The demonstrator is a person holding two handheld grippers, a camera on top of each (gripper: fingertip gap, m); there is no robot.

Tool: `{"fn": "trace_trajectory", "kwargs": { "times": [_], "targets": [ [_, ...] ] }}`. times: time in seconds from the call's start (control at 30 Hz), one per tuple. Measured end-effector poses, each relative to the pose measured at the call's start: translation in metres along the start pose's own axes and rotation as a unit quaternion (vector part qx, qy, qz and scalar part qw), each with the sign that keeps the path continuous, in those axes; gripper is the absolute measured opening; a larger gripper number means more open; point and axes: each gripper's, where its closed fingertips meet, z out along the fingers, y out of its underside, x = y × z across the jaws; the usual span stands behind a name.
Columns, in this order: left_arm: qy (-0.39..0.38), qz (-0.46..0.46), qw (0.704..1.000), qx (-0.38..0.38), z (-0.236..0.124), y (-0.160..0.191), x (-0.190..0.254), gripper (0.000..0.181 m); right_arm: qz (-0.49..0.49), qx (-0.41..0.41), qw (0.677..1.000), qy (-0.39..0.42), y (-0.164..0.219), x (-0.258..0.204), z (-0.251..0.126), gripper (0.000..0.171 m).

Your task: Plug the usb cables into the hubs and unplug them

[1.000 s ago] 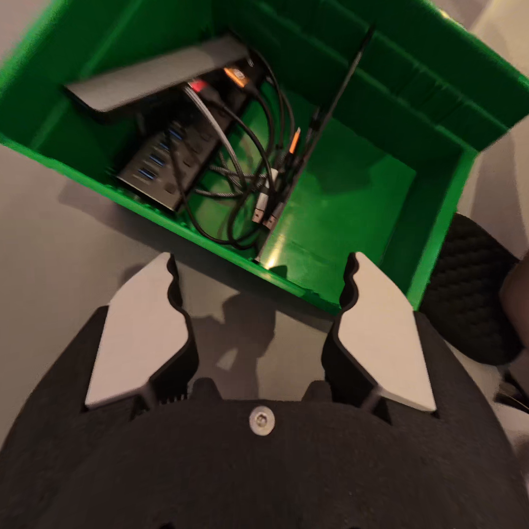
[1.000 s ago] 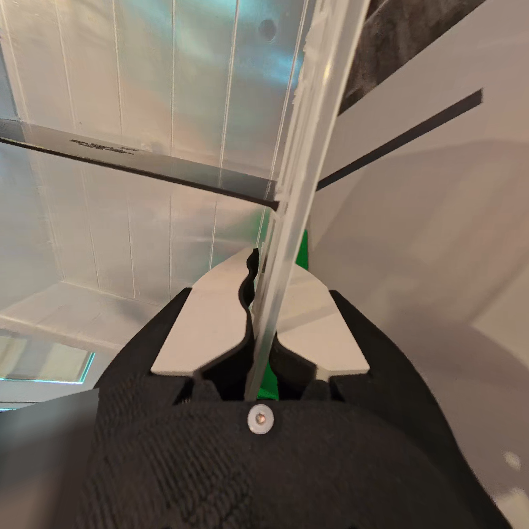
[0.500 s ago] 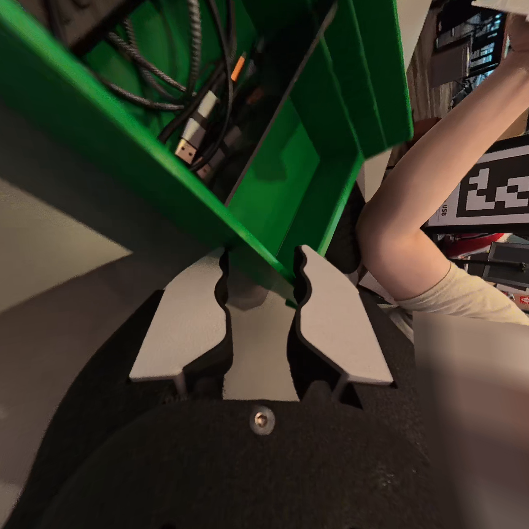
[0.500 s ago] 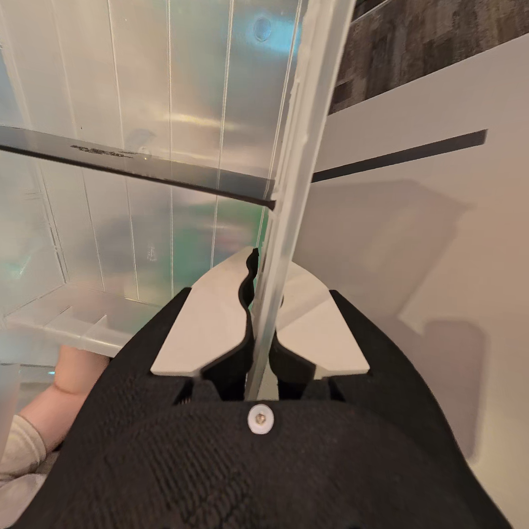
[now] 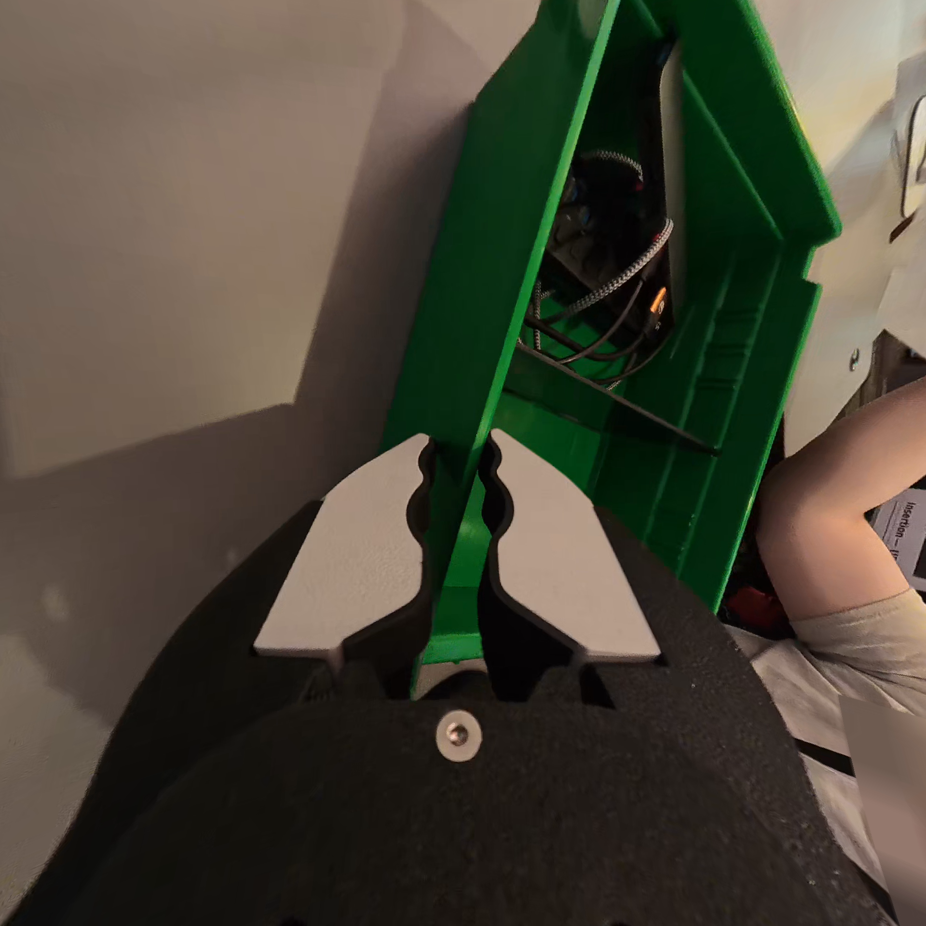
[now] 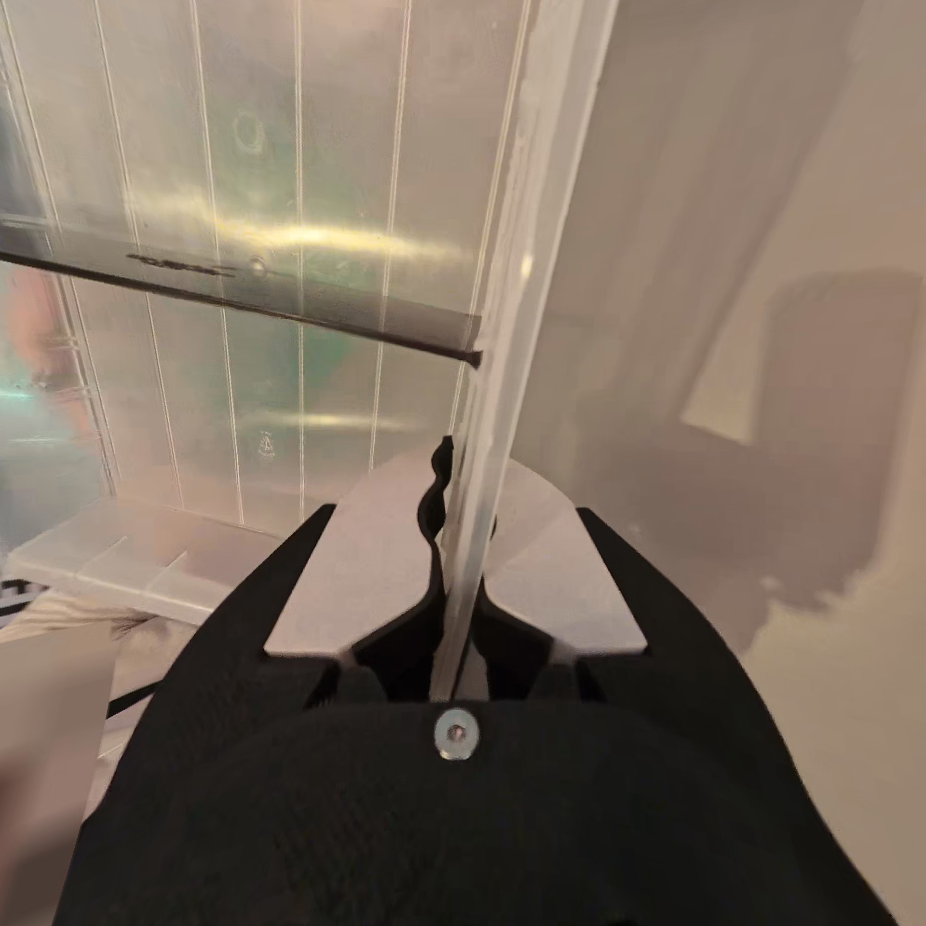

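My left gripper (image 5: 461,453) is shut on the side wall of a green bin (image 5: 741,310) and holds it tilted up on edge. Inside the bin lie tangled black and braided USB cables (image 5: 609,288) and a dark hub (image 5: 576,225), behind a thin black divider (image 5: 616,401). The near compartment is bare green. My right gripper (image 6: 468,453) is shut on the side wall of a clear plastic bin (image 6: 531,250), held off the table. A thin black divider (image 6: 300,310) crosses the clear bin.
A grey table (image 5: 175,200) lies behind the green bin and shows in the right wrist view (image 6: 751,300). A person's bare arm (image 5: 822,501) with a light sleeve is at the right of the green bin. One gripper's finger ends stand about 45 centimetres off the other's.
My left gripper closed from open onto the green bin's wall and tipped the bin up on edge. My right gripper kept its hold on the clear bin, which shifted slightly.
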Motion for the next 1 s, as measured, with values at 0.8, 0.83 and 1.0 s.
{"fn": "trace_trajectory", "kwargs": {
  "times": [0.8,0.83,1.0],
  "targets": [
    [-0.013,-0.138,0.986,0.093,-0.077,0.041,-0.089,0.019,0.002,0.014,0.982,0.188,-0.011,0.054,-0.011,0.01],
    [-0.016,-0.149,0.984,0.1,-0.081,0.043,-0.093,0.019,-0.004,0.038,0.981,0.191,-0.016,0.05,-0.02,0.01],
    [-0.032,-0.196,0.97,0.141,-0.1,0.051,-0.116,0.019,-0.014,0.038,0.979,0.202,-0.003,0.046,-0.032,0.008]
  ]
}}
